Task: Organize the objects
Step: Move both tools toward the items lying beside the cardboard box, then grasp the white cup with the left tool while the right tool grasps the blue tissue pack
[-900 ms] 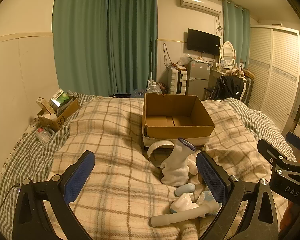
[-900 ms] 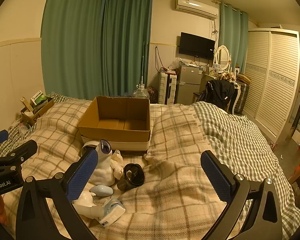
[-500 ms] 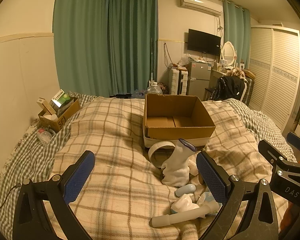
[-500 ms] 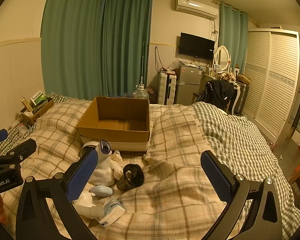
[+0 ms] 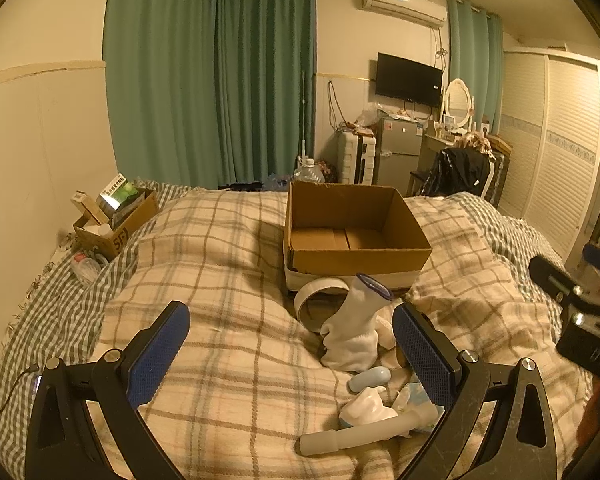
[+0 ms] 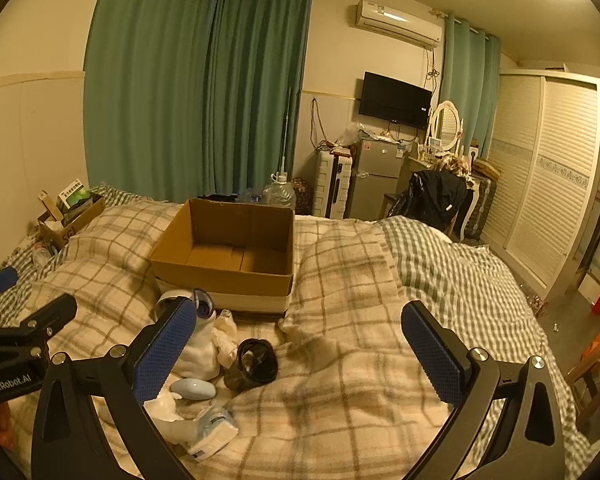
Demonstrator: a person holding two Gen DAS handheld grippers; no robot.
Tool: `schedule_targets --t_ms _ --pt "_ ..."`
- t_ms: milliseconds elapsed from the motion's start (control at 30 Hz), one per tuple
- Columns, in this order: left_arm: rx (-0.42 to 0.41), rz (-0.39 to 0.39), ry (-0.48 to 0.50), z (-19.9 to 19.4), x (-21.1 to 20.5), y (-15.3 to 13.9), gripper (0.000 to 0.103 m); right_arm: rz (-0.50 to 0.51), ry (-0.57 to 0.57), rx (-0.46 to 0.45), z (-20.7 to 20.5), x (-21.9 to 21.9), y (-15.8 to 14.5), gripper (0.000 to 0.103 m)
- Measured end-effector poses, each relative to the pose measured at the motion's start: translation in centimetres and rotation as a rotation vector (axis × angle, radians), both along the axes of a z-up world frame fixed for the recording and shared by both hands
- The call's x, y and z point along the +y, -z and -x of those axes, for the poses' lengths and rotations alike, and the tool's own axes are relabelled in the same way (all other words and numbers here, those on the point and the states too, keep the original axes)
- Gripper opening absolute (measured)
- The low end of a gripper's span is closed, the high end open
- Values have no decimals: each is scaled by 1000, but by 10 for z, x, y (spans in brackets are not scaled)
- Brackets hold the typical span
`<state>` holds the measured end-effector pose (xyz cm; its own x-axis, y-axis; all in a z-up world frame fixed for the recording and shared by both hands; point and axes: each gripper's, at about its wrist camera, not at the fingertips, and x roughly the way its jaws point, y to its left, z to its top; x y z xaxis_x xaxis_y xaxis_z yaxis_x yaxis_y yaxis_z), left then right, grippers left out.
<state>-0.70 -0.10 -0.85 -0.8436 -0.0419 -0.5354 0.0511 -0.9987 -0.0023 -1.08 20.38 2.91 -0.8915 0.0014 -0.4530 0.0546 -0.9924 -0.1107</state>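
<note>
An open, empty cardboard box (image 5: 356, 236) (image 6: 228, 252) sits on the plaid blanket. In front of it lies a small pile: a white ring (image 5: 318, 300), a white sock-covered bottle (image 5: 356, 332) (image 6: 202, 346), a pale blue oval item (image 5: 369, 378) (image 6: 193, 389), a white tube (image 5: 364, 434), a tissue pack (image 6: 214, 432) and a dark cup on its side (image 6: 252, 364). My left gripper (image 5: 292, 354) is open and empty, hovering left of the pile. My right gripper (image 6: 300, 348) is open and empty, above the blanket right of the pile.
A smaller cardboard box with packets (image 5: 114, 216) and a plastic bottle (image 5: 85, 268) lie at the bed's left edge by the wall. Beyond the bed stand a water jug (image 6: 279, 196), fridge (image 6: 374, 180), chair with a black jacket (image 6: 436, 196) and wardrobe (image 6: 548, 184).
Almost nothing has moved. Both views have shifted only slightly; the pile and box stay put and both grippers remain open.
</note>
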Motion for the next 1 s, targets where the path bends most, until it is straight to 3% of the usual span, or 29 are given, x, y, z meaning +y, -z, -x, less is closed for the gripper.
schedule_targets --t_ms 300,467,700,767,800,833,867,967,1000 --pt "-184 33 43 24 19 59 102 -3 20 -106 12 9 37 103" --pt "-314 29 93 38 29 99 95 -4 18 -163 19 10 59 103" --pt "-426 -4 195 48 42 123 95 -4 12 -196 25 8 72 103" --pt "-454 -13 246 48 48 128 90 -9 12 -199 25 7 72 103" --pt "-472 -25 277 48 51 130 80 -13 13 -201 25 6 73 103" --pt "-487 -45 307 47 53 130 62 -17 13 -202 24 5 72 102" --pt "-505 -83 353 45 55 131 53 -20 14 -202 24 4 72 102" --pt "-498 -84 361 40 56 128 53 -27 12 -207 22 2 72 102" --pt "-482 -89 346 39 54 124 41 -27 9 -211 21 1 73 102"
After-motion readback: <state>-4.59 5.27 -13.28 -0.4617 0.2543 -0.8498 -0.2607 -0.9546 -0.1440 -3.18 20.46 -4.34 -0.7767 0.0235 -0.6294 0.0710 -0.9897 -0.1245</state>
